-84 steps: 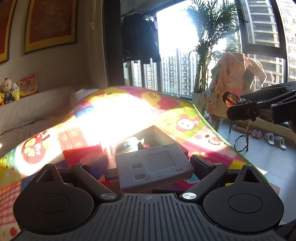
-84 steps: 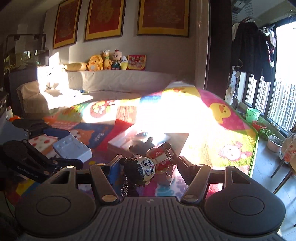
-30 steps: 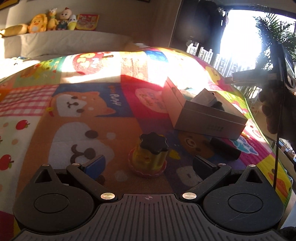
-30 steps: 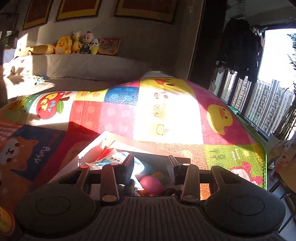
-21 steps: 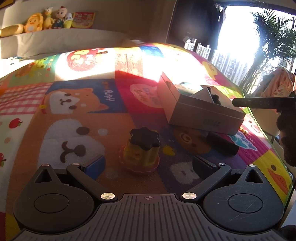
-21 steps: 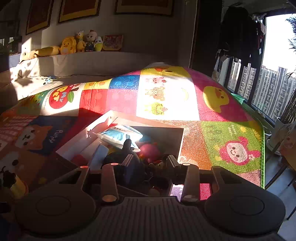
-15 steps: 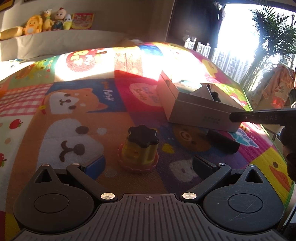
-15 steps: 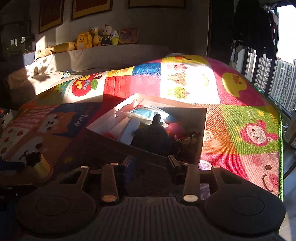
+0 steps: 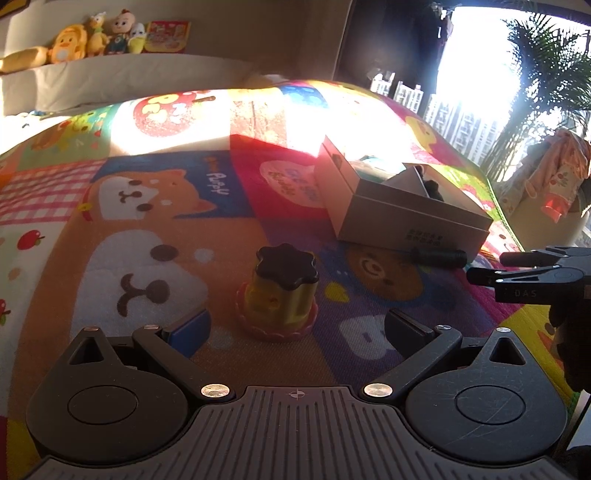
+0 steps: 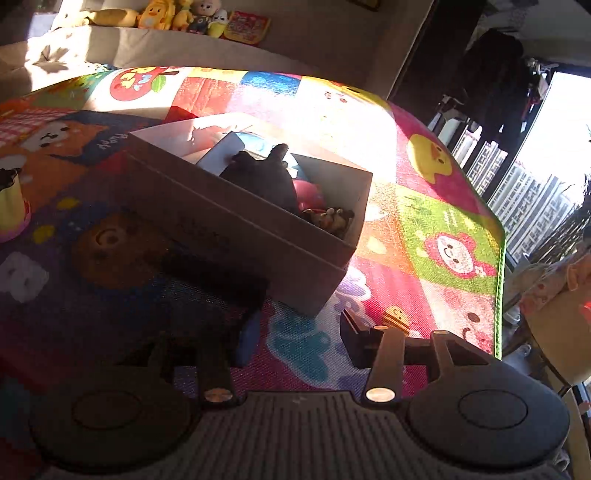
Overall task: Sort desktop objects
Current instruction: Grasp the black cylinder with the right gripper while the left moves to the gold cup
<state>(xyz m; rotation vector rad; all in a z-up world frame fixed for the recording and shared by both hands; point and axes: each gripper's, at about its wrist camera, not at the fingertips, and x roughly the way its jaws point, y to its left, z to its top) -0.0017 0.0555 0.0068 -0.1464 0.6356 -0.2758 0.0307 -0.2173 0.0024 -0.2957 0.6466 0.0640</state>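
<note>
A yellow toy with a black star-shaped cap [image 9: 282, 295] stands on the play mat just ahead of my left gripper [image 9: 295, 328], which is open and empty. Beyond it stands a cardboard box [image 9: 406, 218] holding several things: a black soft toy [image 10: 266, 177], a pink ball [image 10: 308, 195] and a small doll keychain [image 10: 328, 218]. A black stick-shaped thing [image 9: 439, 256] lies on the mat against the box's near wall. My right gripper [image 10: 301, 339] hovers low over the mat by the box's near corner [image 10: 314, 295]. Its jaws are opening with nothing between them.
The colourful mat [image 10: 443, 251] ends at a green border on the right, with floor and a window beyond. Plush toys [image 9: 99, 33] line a ledge at the back. My right gripper [image 9: 487, 266] shows at the right edge of the left wrist view.
The right gripper drew back from over the box and sank to the mat beside its near corner, and its jaws spread wider. The left gripper and the yellow toy stayed put.
</note>
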